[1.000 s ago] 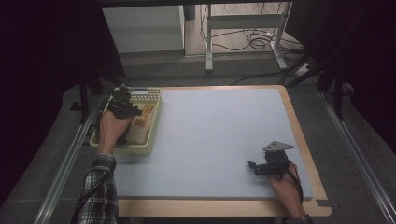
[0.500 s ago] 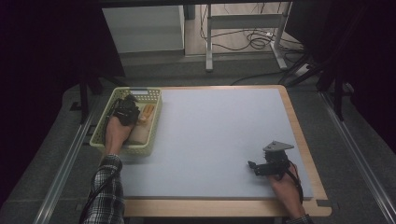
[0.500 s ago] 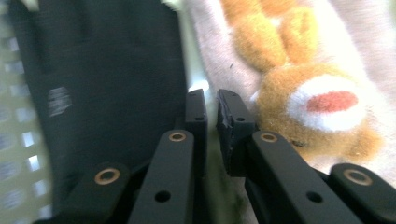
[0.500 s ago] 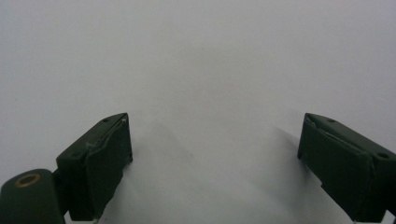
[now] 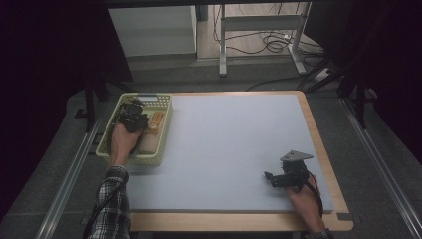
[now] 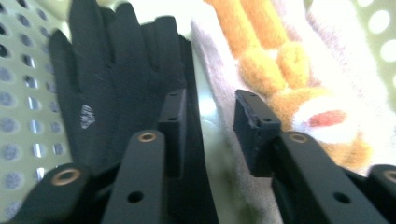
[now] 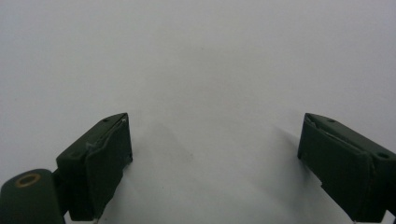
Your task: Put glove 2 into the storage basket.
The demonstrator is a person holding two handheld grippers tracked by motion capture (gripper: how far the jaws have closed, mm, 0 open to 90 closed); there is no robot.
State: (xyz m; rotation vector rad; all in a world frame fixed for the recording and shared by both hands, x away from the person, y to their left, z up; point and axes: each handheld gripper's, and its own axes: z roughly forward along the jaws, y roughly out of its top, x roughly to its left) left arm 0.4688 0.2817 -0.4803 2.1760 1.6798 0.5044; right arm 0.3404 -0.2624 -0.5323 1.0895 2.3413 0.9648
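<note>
A pale green perforated basket (image 5: 149,160) sits at the table's left edge. Inside it lie a black glove (image 6: 107,70), an orange plush toy (image 6: 280,60) (image 5: 155,122) and a pale cloth (image 6: 215,65). My left gripper (image 5: 132,112) (image 6: 210,107) is down in the basket, open, its jaws a small gap apart. The glove lies against the outside of the left jaw and the plush is just right of the other; nothing is pinched. My right gripper (image 5: 269,178) (image 7: 215,135) rests low over the blue-grey mat (image 5: 229,144) at the near right, wide open and empty.
The wooden table edge (image 5: 318,134) frames the mat. Metal rails run along both sides of the table, and a desk frame with cables (image 5: 268,45) stands beyond the far edge.
My left gripper has come down and slightly nearer into the basket, beside the glove and plush. The right gripper has not moved.
</note>
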